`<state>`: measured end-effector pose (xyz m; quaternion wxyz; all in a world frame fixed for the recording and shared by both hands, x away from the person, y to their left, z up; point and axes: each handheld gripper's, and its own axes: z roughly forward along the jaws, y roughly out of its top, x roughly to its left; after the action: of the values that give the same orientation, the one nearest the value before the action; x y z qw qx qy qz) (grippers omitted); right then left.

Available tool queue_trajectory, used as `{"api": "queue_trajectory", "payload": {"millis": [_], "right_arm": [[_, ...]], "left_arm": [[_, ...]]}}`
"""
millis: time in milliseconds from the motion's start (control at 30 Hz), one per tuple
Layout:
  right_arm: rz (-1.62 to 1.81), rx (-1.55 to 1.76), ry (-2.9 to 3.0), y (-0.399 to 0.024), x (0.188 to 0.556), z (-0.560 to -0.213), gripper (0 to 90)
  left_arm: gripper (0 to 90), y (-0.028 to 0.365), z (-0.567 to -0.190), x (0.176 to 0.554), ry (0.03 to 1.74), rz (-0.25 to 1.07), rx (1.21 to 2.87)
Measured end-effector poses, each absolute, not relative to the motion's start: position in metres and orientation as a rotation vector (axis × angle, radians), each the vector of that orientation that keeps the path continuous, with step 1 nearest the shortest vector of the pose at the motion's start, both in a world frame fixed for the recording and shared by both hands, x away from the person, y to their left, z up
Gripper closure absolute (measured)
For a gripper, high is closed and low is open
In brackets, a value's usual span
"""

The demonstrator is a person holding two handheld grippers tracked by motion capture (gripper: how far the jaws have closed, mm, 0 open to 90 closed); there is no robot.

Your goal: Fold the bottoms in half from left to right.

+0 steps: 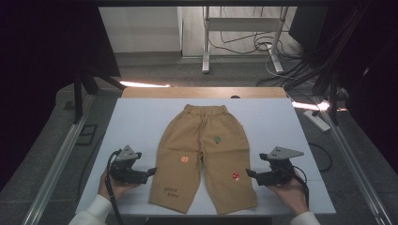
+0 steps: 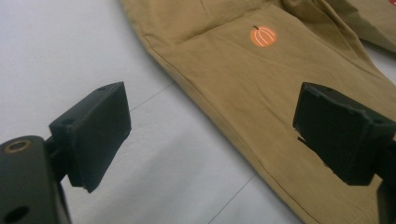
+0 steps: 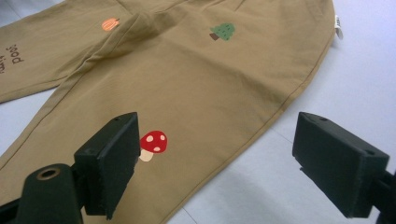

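A pair of tan children's trousers (image 1: 204, 157) lies flat in the middle of the white worktop (image 1: 136, 122), waistband toward the far edge and both legs reaching almost to the near edge. Small patches dot the fabric: an orange pumpkin (image 2: 263, 36) on one leg, a green tree (image 3: 223, 31) higher up on the other, a red mushroom (image 3: 153, 143) lower down that leg, and brown lettering (image 1: 171, 191) near one hem.

The left gripper (image 1: 151, 171), held in a person's left hand (image 1: 112, 186), sits by the near left corner, just beside the outer seam of the trouser leg. Its jaws are spread wide with nothing between them; in the left gripper view one jaw is above bare worktop and the other above the tan cloth.

The right gripper (image 1: 249, 174), held in the right hand (image 1: 291, 193), rests toward the near right corner, just beside the other leg. Its jaws also stand wide apart and grip nothing, one above the cloth next to the mushroom, the other above the white surface.
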<state>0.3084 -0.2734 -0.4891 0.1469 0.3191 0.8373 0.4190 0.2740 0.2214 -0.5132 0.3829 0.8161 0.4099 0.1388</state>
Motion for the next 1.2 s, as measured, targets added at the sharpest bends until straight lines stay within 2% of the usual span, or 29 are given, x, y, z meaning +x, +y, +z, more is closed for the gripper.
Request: {"api": "queue_trajectory", "payload": {"millis": [1200], "right_arm": [[1.152,0.793,2.549,-0.204,0.305,-0.482,18.7]], "left_arm": [[11.3,0.219,-0.514,0.28,1.049,0.347,2.086]]}}
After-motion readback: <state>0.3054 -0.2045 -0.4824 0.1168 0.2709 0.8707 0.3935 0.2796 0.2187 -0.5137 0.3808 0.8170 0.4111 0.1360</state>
